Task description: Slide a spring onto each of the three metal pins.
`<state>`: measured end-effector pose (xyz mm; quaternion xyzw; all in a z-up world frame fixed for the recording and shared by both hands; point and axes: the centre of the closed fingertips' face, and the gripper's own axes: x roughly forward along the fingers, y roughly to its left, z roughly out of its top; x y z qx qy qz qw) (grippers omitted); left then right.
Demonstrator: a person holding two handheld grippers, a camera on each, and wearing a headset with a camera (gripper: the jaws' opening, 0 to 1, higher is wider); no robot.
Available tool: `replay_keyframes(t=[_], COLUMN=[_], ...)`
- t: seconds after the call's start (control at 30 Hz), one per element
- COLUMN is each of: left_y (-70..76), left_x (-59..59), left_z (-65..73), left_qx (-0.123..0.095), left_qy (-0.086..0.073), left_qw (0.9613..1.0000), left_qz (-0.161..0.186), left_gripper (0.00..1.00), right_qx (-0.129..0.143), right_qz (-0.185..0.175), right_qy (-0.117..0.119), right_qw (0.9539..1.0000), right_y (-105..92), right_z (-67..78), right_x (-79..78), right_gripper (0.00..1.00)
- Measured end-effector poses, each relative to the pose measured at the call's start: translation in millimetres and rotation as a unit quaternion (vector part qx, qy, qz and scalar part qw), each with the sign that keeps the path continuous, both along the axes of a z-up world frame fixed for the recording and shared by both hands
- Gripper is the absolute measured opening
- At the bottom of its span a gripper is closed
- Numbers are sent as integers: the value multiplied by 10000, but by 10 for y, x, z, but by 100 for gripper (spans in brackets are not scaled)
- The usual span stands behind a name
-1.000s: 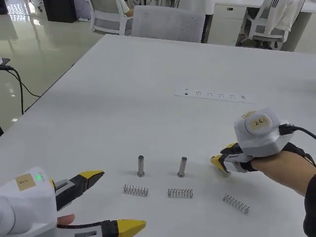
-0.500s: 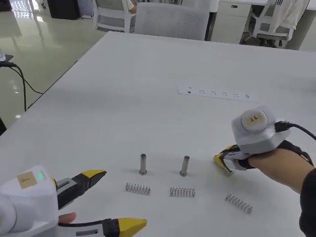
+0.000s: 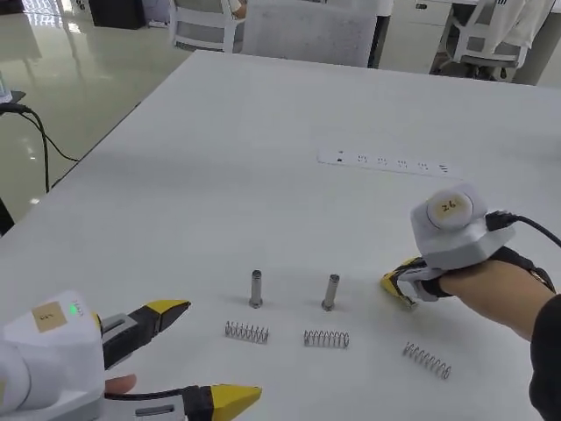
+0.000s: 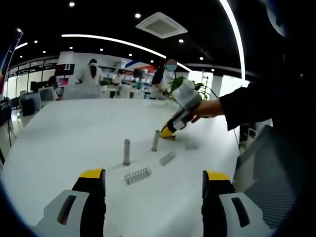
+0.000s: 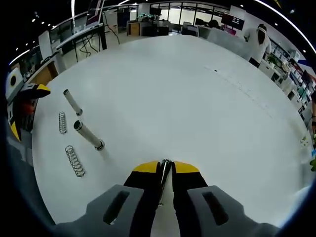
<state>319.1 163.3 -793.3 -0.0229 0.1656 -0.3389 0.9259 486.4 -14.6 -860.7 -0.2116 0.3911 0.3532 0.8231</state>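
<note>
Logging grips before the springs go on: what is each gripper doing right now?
Left gripper: open, holding nothing.
Right gripper: shut on a metal pin.

Left pin [image 3: 256,288] and right pin [image 3: 331,292] stand side by side on my table [image 3: 219,158], left spring [image 3: 246,331] and middle spring [image 3: 326,338] before them, right spring [image 3: 427,360] rightward, power strip [image 3: 388,163] behind.

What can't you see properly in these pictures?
- Third silver metal pin: just a sliver between the right gripper's shut yellow fingers. In the head view that gripper's body covers most of it.
- Coiled wire spring nearest that gripper: blurred and tiny in the left gripper view.
- Left gripper: the head view's bottom edge cuts off its lower part.
- Tan label on it: too small to read.
</note>
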Motion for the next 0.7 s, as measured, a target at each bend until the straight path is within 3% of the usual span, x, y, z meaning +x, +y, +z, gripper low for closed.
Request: replay_keyframes(t=[0.3,0.7], left_y=[-25,1], left_x=[2,1], left_z=[13,78], left_qx=[19,30], left_qy=[-10,-87], left_qw=[10000,9999], left_qz=[-45,-46], left_gripper=[76,75], right_qx=[89,196], right_qz=[-323,-466], right_qy=[238,184], right_qw=[9992,9986], right_y=[-4,-55], right_z=[-10,93], right_x=[-16,-67], right_gripper=[5,5])
